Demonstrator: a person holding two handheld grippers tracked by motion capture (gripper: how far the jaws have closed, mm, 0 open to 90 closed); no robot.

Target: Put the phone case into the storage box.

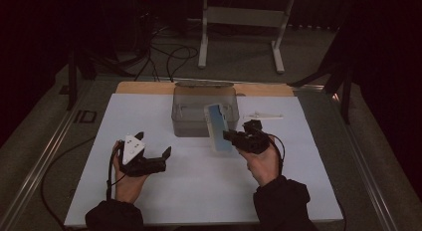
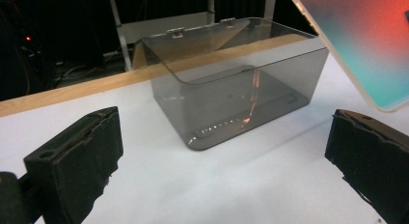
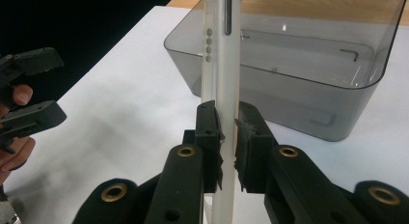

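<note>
Nearest the person, the left tool (image 1: 154, 151) lay low over the white table (image 1: 199, 191), left and short of the box (image 1: 205, 111), its jaws spread wide with nothing between them; the left hand (image 1: 130, 183) gripped it from below, wrist resting toward the table's near edge, jaws pointing at the box.

Just right of the box's near wall, the right tool (image 3: 228, 132) was clamped on the phone (image 1: 217, 127), its pads squeezing the two flat faces near the lower end. The phone stood on edge and tilted, its upper end leaning over the box's near rim, clear of the table. The right hand (image 1: 263, 164) held the tool palm-up, forearm coming in from the near side, jaws aimed leftward and away.

The phone looked stiff, thin and smooth, probably light enough for one tool, but its glassy faces could slip and would not take a knock well. A hold across the faces, low on the body and clear of the side buttons, seemed sound; a grip nearer the middle would swing less.

The box was clear, grey, open-topped, lid hinged back. Beyond and right of it lay a small white piece (image 1: 263, 115).
</note>
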